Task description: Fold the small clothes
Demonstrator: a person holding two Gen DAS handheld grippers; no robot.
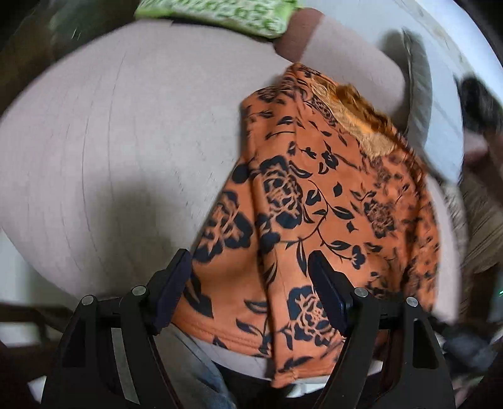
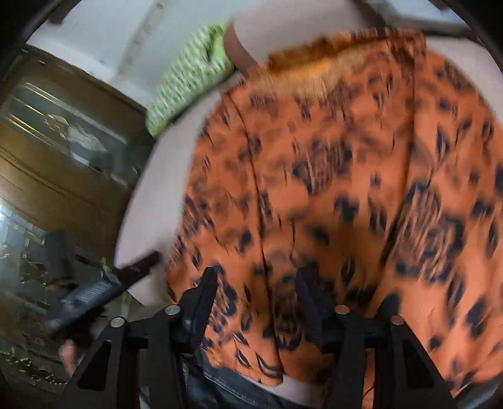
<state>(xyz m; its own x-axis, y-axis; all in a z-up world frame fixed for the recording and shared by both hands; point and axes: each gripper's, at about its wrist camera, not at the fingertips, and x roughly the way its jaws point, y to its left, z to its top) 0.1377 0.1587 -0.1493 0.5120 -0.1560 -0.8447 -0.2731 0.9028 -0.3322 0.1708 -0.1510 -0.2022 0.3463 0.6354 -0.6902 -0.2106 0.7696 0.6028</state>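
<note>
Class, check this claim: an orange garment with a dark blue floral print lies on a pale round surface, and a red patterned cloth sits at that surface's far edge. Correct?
Not quite. The patterned cloth is green, not red, as the left wrist view shows. The orange garment with its dark floral print does lie on the pale round surface.

A: What colour is the garment (image 1: 314, 201)?
B: Orange, printed with dark navy roses, leaves and vines; a paler golden patch sits near its far edge.
A: And the bench (image 1: 125, 132) under it?
B: Plain pale greyish-pink.
A: That folded cloth (image 1: 217, 15) at the back?
B: Light green with a small white pattern.
A: The left gripper (image 1: 248, 292)?
B: Black, like the right gripper (image 2: 256, 302), with dark navy pads.
A: Anything else?
B: A brown wooden cabinet (image 2: 63, 151) beside the bench.
</note>
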